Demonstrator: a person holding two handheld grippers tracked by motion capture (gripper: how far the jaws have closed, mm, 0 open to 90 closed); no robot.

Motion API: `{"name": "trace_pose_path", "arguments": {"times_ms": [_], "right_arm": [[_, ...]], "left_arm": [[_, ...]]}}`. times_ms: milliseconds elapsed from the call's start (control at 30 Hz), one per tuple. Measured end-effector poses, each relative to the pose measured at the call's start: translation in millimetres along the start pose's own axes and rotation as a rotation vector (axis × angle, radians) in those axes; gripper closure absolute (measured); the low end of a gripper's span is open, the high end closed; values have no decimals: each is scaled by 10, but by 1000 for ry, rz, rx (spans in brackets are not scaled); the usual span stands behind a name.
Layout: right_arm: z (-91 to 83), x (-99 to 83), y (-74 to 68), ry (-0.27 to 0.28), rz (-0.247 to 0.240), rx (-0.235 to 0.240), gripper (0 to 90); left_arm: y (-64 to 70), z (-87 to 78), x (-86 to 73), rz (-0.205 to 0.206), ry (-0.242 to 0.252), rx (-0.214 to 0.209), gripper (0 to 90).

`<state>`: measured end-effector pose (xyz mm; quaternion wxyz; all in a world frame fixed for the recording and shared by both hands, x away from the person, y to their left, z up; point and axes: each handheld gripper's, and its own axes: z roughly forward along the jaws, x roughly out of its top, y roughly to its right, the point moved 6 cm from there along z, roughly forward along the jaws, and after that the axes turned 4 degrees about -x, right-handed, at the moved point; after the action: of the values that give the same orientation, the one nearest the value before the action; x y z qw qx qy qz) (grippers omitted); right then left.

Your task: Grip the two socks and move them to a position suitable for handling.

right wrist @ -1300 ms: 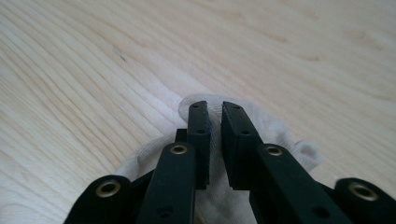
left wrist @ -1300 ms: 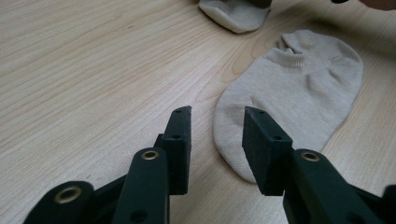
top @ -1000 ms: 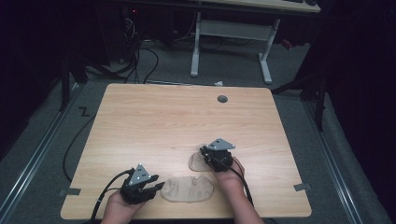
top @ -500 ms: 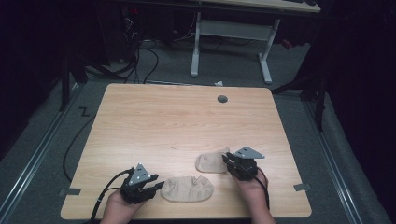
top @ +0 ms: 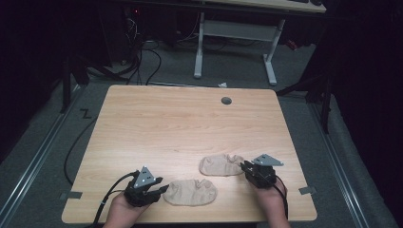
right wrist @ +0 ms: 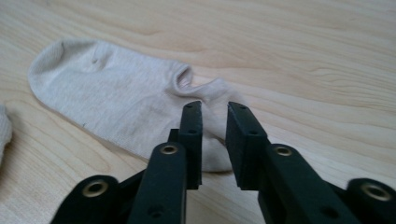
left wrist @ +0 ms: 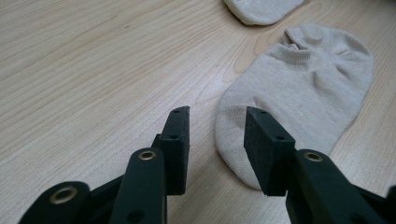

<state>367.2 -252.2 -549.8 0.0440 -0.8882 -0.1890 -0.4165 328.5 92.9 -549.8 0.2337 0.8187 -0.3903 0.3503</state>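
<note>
Both grippers, left gripper (top: 164,189) and right gripper (top: 243,166), hold their jaws spread, gripping nothing. The wooden table (top: 180,128) stands on grey carpet in a dark room, mostly bare. Near its front edge lie the near sock (top: 191,192) and far sock (top: 221,165), each just beside a gripper.

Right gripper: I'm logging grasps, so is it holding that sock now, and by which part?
Nothing is held. The right gripper has its jaws slightly apart over the heel end of the sock, with no fabric between them.
</note>
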Motion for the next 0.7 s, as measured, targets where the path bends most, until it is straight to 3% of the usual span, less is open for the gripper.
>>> {"name": "trace_pose_path", "arguments": {"times_ms": [167,467,700], "right_arm": [[205,-29,-115,-82,-30,50,792],[352,135,-526,-78,-101,90,792],[450,229,-699,-78,-100,77,791]], "left_arm": [[-15,3,-3,-4,1,3,613],[-53,-11,8,-9,10,10,612],[-78,-8,21,-13,16,19,612]]}}
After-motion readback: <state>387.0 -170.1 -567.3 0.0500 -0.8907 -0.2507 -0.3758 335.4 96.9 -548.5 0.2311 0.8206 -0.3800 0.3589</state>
